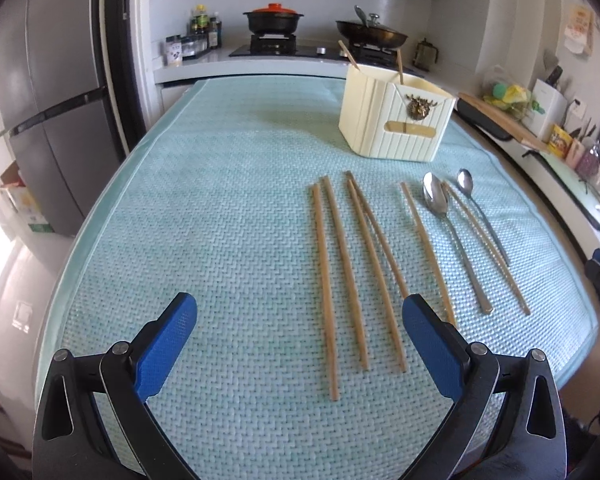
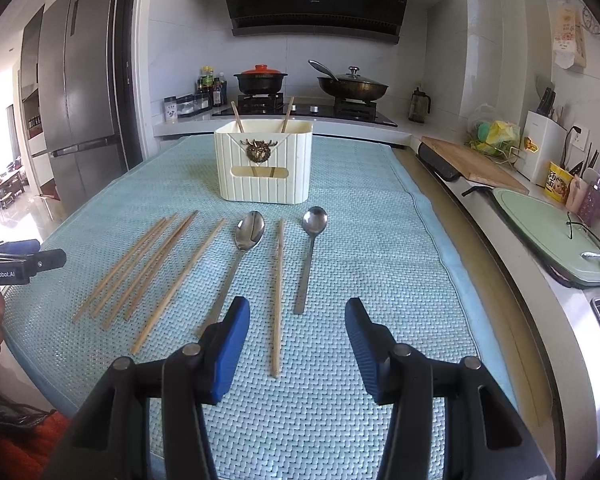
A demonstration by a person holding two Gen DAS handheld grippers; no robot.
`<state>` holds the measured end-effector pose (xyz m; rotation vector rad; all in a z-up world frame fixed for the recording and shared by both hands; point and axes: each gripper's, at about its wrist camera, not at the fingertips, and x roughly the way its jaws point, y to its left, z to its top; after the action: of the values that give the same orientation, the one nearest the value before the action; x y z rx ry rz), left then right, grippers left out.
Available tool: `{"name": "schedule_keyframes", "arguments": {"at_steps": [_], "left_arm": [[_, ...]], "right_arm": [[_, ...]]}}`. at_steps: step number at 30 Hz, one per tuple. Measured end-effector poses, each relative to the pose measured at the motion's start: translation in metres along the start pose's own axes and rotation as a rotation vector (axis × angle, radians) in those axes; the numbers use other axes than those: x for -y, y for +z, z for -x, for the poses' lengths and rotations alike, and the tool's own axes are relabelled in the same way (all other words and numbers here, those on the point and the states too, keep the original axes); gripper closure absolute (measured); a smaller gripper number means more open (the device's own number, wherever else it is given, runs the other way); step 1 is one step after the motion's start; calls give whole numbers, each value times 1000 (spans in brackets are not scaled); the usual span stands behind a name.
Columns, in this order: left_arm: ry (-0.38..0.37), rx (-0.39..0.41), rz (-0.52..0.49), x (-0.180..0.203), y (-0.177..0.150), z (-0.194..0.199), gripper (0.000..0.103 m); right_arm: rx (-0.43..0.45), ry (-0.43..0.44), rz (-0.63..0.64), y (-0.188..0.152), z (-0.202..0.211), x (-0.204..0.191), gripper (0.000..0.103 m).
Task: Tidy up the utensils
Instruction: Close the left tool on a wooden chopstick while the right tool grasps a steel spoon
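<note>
Kitchen table w/ teal mat (image 1: 220,184) is holding chopsticks (image 1: 342,268) & spoons (image 2: 249,232) lying before utensil box (image 2: 264,164). Left gripper (image 1: 300,312) is hovering spread wide, empty; right gripper (image 2: 298,316) hovering half-spread, empty.

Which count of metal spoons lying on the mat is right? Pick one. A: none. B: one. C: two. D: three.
C: two metal spoons lie on the teal mat in front of the cream holder, a left spoon and a right spoon, with a single chopstick between them; both show in the left wrist view too.
</note>
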<state>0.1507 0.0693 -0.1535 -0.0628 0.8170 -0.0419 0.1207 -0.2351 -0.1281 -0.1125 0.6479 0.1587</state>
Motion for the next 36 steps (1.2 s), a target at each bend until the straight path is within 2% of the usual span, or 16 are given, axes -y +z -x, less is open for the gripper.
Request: {"name": "schedule_keyframes", "arguments": {"at_steps": [6, 10, 14, 18, 23, 29, 36], "left_arm": [[43, -37, -44, -2, 9, -32, 1], [24, -77, -21, -9, 16, -53, 1], [38, -105, -33, -9, 21, -72, 2], [55, -111, -65, -6, 27, -82, 2], [60, -120, -86, -3, 35, -95, 3], [46, -167, -102, -4, 46, -117, 14], [21, -191, -69, -14, 58, -132, 16]], "right_arm": [[-16, -16, -16, -5, -3, 8, 53], [-26, -11, -31, -4, -10, 13, 52], [-46, -13, -60, -1, -23, 24, 53], [-56, 5, -123, -2, -28, 34, 53], [-73, 11, -126, -5, -31, 34, 52], [-86, 18, -130, 0, -36, 38, 52], [-163, 34, -124, 15, -86, 55, 52]]}}
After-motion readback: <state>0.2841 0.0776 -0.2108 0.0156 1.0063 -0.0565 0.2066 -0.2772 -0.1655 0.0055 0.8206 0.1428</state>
